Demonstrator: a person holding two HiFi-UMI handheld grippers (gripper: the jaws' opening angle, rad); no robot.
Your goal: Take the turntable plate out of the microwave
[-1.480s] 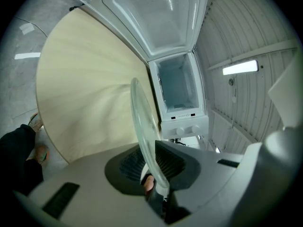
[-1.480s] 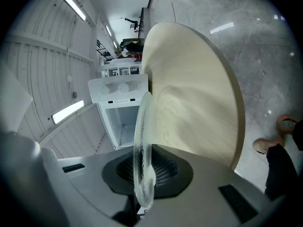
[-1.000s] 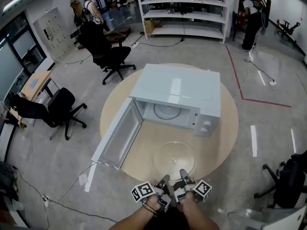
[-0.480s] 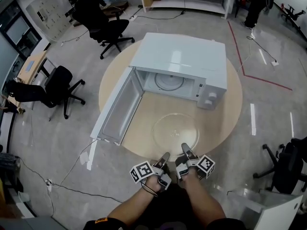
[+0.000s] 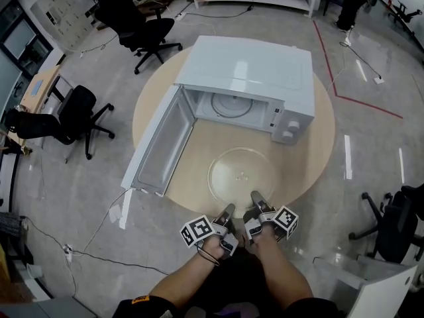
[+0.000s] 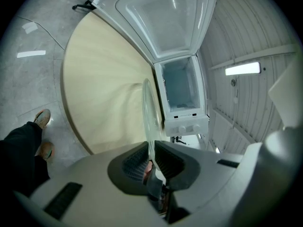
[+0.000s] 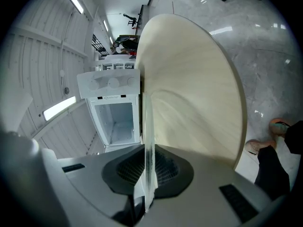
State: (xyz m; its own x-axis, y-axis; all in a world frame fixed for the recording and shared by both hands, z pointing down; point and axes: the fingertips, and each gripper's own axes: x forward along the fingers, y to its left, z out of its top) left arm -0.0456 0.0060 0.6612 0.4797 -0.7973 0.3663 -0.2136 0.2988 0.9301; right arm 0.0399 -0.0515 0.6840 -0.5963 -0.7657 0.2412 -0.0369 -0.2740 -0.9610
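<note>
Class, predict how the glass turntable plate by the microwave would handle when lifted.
Probably stiff: the turntable plate is a flat disc. Clear and glossy, so likely slippery and breakable. Wide and thin, it may tilt if gripped at one edge.

You're looking at a clear, glossy glass plate point(image 5: 240, 174), a matt pale table point(image 5: 311, 158) with a wood grain, a microwave point(image 5: 252, 68) in smooth, shiny white casing, a polished grey floor point(image 5: 66, 197) that mirrors the lights, and dark ribbed pads point(image 6: 135, 160) set in matt grey plastic.
</note>
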